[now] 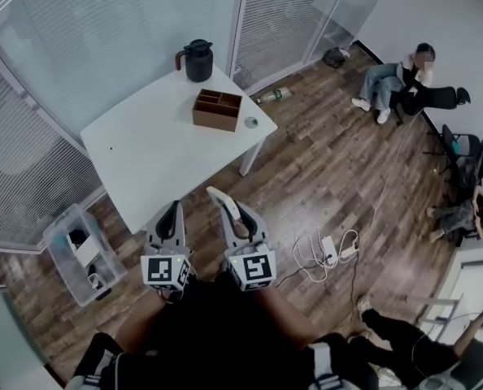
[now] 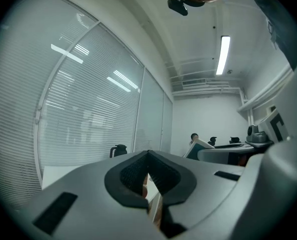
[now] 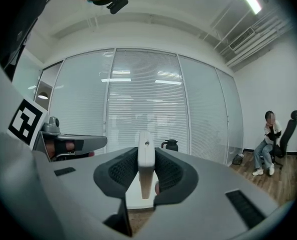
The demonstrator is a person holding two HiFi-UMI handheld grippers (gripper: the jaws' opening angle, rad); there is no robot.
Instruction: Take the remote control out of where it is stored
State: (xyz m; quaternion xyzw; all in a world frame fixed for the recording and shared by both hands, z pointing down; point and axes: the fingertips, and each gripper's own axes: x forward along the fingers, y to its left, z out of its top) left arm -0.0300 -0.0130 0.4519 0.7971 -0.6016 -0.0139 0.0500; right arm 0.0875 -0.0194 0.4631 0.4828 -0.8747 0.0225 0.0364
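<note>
R hand-held gripper clamps remote | head view: wooden box

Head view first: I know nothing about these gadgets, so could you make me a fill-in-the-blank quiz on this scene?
The right gripper clamps a remote control between its fingers; the remote's colour is ____.
The left gripper has its fingers ____, with nothing between them.
On the table with the wooden box stands a jug coloured ____.
Missing words: white; shut; black.
</note>
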